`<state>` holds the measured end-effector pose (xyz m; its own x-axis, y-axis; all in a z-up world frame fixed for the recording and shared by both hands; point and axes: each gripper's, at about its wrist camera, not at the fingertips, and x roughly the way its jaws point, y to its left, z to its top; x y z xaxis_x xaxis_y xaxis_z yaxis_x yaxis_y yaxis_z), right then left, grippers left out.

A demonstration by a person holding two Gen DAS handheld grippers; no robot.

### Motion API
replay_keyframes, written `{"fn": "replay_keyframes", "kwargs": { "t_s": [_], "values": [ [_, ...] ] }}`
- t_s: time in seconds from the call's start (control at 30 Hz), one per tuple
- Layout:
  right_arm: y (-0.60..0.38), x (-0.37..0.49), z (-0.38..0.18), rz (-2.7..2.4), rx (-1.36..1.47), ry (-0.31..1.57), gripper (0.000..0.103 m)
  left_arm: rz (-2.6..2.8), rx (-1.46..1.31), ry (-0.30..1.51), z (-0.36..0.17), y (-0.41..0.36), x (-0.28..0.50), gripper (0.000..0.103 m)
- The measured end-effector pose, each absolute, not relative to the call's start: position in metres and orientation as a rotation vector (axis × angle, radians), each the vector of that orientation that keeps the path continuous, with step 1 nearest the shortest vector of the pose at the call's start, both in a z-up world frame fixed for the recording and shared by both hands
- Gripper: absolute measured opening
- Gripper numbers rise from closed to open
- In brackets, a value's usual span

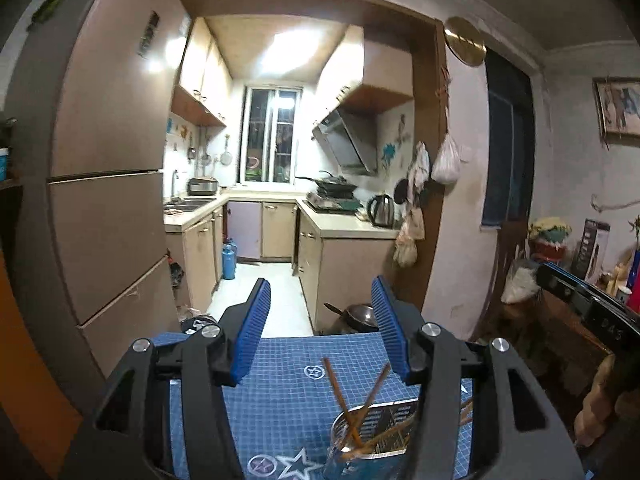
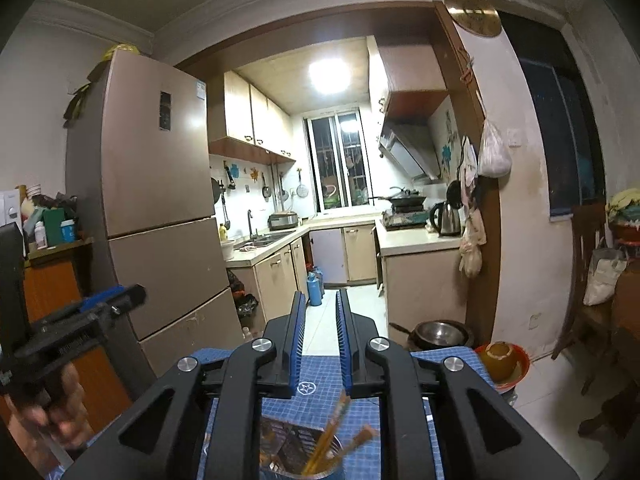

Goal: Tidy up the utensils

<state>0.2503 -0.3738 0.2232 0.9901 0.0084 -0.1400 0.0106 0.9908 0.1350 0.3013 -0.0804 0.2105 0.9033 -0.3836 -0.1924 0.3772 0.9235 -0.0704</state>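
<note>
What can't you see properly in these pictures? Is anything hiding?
- Holder bottom: cut off by the lower edge in the left wrist view.
- How many chopsticks stand in it: blurred in the right wrist view and partly behind the right gripper.
- Tablecloth near part: hidden behind the left gripper.
- Wall picture: too small and dim in the left wrist view.

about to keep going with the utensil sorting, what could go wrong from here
1. The thin brown wooden chopsticks lean crossed and loose in the perforated metal holder; a bump from either gripper could tip it, I'd guess.
2. The right gripper stands nearly closed with nothing visibly between its blue pads, so it may need opening before any grasp.
3. The holder sits on a blue grid-patterned cloth, which might slide if dragged.
</note>
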Motion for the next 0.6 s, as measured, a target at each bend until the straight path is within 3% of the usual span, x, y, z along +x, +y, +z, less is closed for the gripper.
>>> {"fn": "replay_keyframes", "kwargs": {
  "t_s": [0.07, 0.23, 0.27, 0.3, 0.6],
  "values": [
    [-0.374, 0.223, 0.219, 0.007, 0.12, 0.138, 0.05, -0.342, 0.009, 0.186, 0.207, -0.069, 0.274, 0.056],
    [-0.356, 0.147, 0.175, 0.039, 0.073, 0.23, 0.097, -0.234, 0.139, 0.306, 0.154, -0.056, 0.21, 0.072],
    [-0.351, 0.135, 0.161, 0.054, 0.075, 0.26, 0.099, -0.226, 0.151, 0.355, 0.141, -0.056, 0.204, 0.082],
    [-0.346, 0.124, 0.145, 0.067, 0.079, 0.298, 0.099, -0.227, 0.156, 0.412, 0.122, -0.054, 0.193, 0.084],
    [-0.315, 0.099, 0.023, -0.017, 0.171, 0.614, 0.099, -0.201, 0.161, 0.539, 0.018, -0.05, 0.117, 0.093]
  ]
}}
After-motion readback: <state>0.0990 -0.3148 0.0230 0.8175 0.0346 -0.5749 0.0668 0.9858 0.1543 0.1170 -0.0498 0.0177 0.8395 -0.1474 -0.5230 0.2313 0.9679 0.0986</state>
